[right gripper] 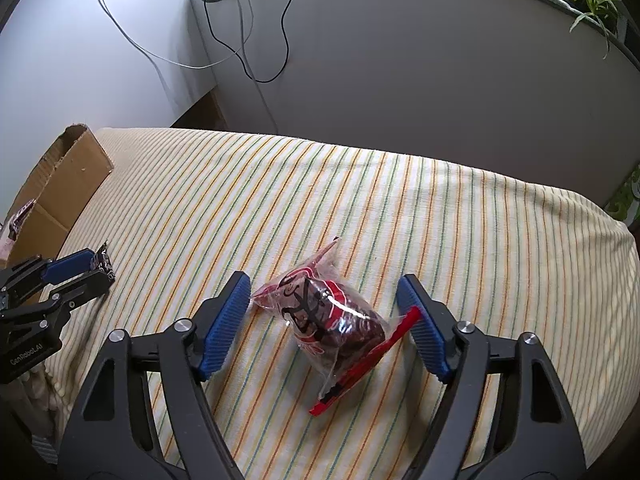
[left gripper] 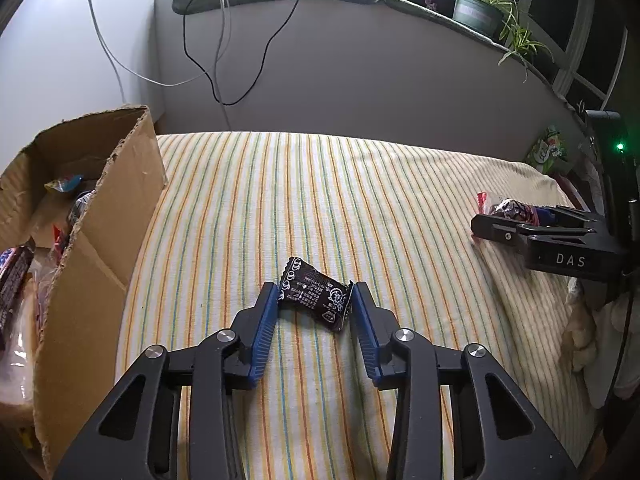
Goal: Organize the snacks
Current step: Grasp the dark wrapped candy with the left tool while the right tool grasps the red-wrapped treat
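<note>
black snack packet (left gripper: pixel 314 294) lies on striped cloth (left gripper: pixel 320 200), pinched at both ends by left gripper (left gripper: pixel 316 300); right gripper (right gripper: pixel 324 304) stands open around red-and-clear snack bag (right gripper: pixel 332 320), left pad touching; cardboard box (left gripper: pixel 100 200) at left

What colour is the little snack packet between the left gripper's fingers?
Black with white print: the snack packet shows best in the left wrist view.
</note>
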Demonstrator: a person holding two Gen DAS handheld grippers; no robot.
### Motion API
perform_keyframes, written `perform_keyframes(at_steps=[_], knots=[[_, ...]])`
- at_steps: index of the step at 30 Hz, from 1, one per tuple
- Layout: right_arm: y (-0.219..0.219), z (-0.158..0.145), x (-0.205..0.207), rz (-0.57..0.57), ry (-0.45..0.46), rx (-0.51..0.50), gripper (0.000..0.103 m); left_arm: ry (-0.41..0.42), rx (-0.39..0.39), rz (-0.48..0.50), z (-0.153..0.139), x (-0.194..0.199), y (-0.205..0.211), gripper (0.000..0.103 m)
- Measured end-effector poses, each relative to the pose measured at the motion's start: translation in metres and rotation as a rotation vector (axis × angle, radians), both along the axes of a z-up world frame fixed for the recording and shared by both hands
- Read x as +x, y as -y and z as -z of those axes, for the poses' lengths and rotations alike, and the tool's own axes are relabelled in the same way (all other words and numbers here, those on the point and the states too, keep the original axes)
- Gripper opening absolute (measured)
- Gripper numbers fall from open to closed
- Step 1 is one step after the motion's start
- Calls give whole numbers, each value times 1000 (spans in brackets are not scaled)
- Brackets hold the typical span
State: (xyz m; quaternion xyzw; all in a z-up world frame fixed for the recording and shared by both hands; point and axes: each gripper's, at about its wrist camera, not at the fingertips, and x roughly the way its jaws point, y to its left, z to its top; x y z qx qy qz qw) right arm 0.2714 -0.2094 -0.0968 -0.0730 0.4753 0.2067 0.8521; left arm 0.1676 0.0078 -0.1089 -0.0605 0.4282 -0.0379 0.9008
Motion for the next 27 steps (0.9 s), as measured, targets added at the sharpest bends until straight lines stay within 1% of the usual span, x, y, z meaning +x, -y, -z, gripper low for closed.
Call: perform_keyframes(at_steps=[1, 2, 4, 5, 7, 16, 19, 20, 22, 23, 24, 27], knots=[[1, 0, 0, 4, 2, -2, 65, 0, -1, 0, 0, 0, 0, 35], [2, -1, -1, 5, 3, -6, 63, 1, -2, 0, 0, -1, 0, 34], [3, -1, -2, -1, 1, -7, 62, 2, -3, 4, 0, -1, 0, 30], [3, -1, -3, -6, 2, -14, 61, 3, -1, 5, -1, -1, 0, 25], [4, -2, -5, -11, 6, -22, 60, 3, 0, 10, 0, -2, 1, 25], [7, -2, -12, -34, 4, -45, 62, -1, -3, 23, 0, -1, 1, 24], [10, -2, -15, -26, 10, -52, 66, -4, -6, 32, 0, 0, 1, 24], [12, -2, -15, -27, 8, -46, 67, -9, -7, 30, 0, 0, 0, 26], [14, -2, -15, -25, 5, -39, 67, -20, -20, 32, -2, 0, -1, 39], [16, -3, -15, -25, 3, -35, 68, -16, -28, 23, -4, 0, -3, 55], [17, -3, -15, -25, 2, -32, 68, -4, -39, 6, -6, 0, -5, 59], [18, -3, -15, -22, 1, -28, 68, 8, -79, -2, -12, 5, -8, 59]])
